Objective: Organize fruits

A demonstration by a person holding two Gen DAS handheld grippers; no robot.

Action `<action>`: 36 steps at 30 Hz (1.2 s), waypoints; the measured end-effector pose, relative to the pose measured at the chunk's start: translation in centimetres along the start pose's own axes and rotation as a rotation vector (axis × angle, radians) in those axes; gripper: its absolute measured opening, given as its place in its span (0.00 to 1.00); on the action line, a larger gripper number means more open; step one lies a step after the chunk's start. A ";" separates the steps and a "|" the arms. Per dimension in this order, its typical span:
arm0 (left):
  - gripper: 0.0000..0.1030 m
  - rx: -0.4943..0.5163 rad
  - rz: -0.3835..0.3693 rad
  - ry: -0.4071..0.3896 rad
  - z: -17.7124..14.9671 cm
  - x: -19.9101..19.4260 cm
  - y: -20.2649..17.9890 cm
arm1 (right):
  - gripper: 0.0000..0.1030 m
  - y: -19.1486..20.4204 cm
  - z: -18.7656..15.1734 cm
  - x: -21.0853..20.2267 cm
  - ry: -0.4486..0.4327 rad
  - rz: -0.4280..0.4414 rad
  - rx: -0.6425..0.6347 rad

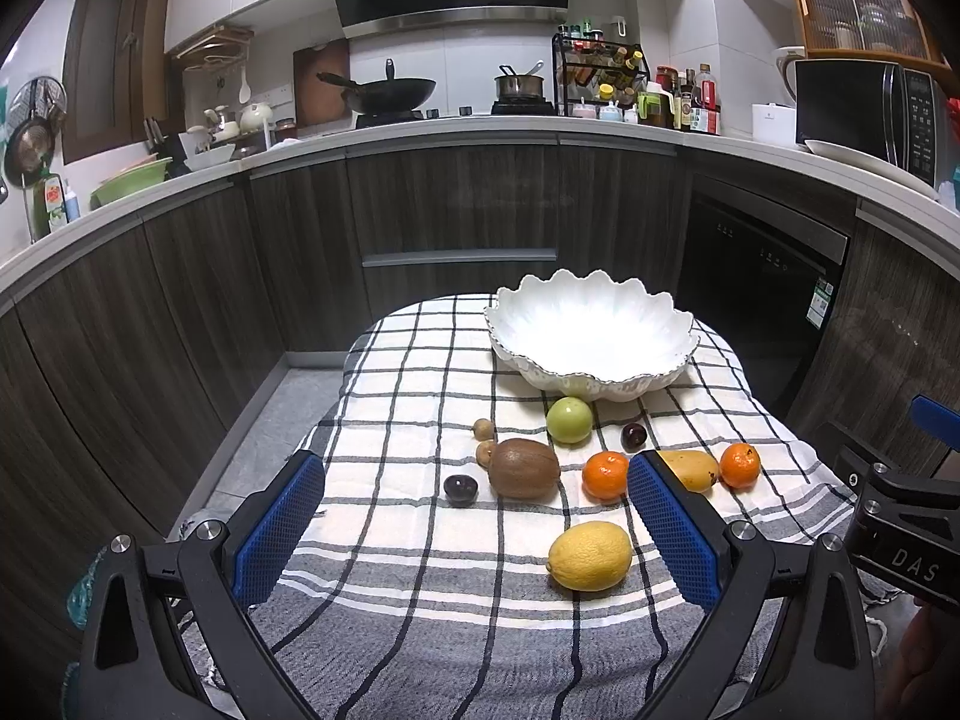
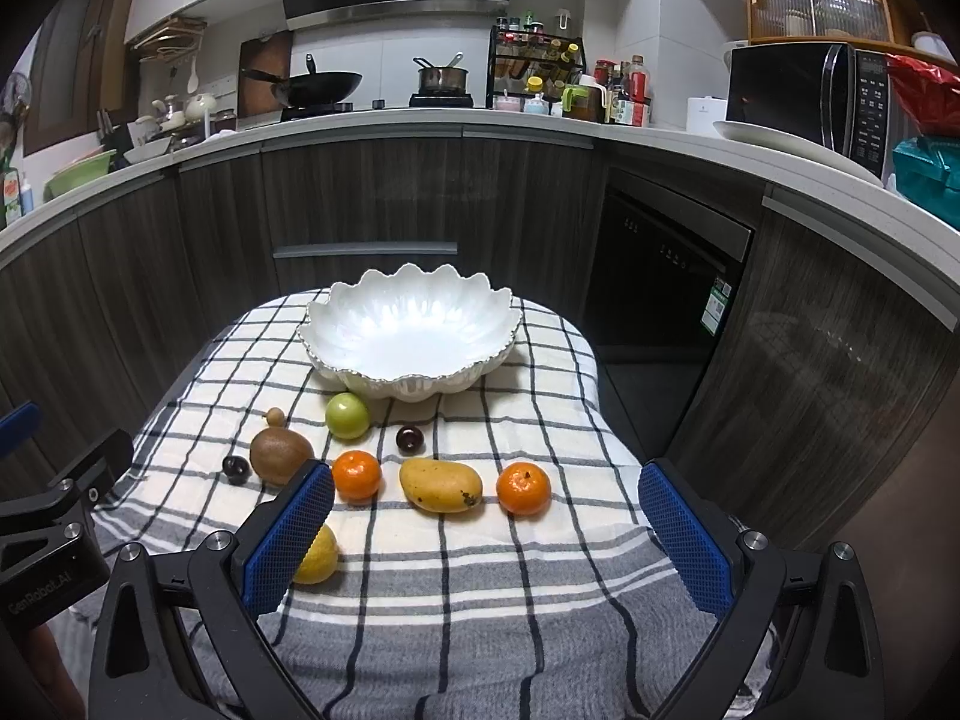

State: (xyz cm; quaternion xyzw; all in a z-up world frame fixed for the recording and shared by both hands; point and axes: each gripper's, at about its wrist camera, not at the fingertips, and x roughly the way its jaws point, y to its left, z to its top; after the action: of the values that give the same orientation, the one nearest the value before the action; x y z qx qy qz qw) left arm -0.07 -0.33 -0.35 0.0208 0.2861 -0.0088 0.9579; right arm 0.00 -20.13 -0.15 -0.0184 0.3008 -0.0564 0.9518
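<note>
A white scalloped bowl (image 1: 591, 333) (image 2: 411, 330) stands empty at the far end of a checked cloth (image 1: 420, 600) (image 2: 480, 600). In front of it lie a green apple (image 1: 569, 419) (image 2: 347, 415), a kiwi (image 1: 523, 468) (image 2: 280, 455), two oranges (image 1: 605, 474) (image 2: 523, 488), a mango (image 2: 441, 484), a lemon (image 1: 590, 555) (image 2: 315, 557), two dark plums (image 1: 461, 489) (image 2: 410, 438) and small brown longans (image 1: 483, 429). My left gripper (image 1: 477, 531) hovers open above the near cloth, nothing between its fingers. My right gripper (image 2: 489, 537) is open too, near the mango and right orange.
The small table's edges drop to a grey floor (image 1: 270, 432) on the left. Dark cabinets (image 2: 360, 198) and a dishwasher (image 2: 666, 264) surround it. The counter behind holds a wok (image 1: 390, 90), a pot (image 1: 519, 86), bottles and a microwave (image 2: 804, 93).
</note>
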 end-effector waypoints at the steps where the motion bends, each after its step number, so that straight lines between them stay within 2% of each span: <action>1: 1.00 -0.001 0.000 0.000 -0.1 0.0 -0.1 | 1.00 -0.1 0.0 0.0 -0.001 0.000 0.000; 36: 1.00 0.002 0.001 -0.003 -0.2 -0.1 0.3 | 1.00 -0.2 -0.1 0.0 0.004 0.001 0.004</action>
State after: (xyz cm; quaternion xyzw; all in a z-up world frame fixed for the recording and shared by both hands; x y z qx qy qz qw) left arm -0.25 -0.04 -0.43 0.0220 0.2848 -0.0084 0.9583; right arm -0.04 -20.29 -0.23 -0.0162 0.3025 -0.0565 0.9513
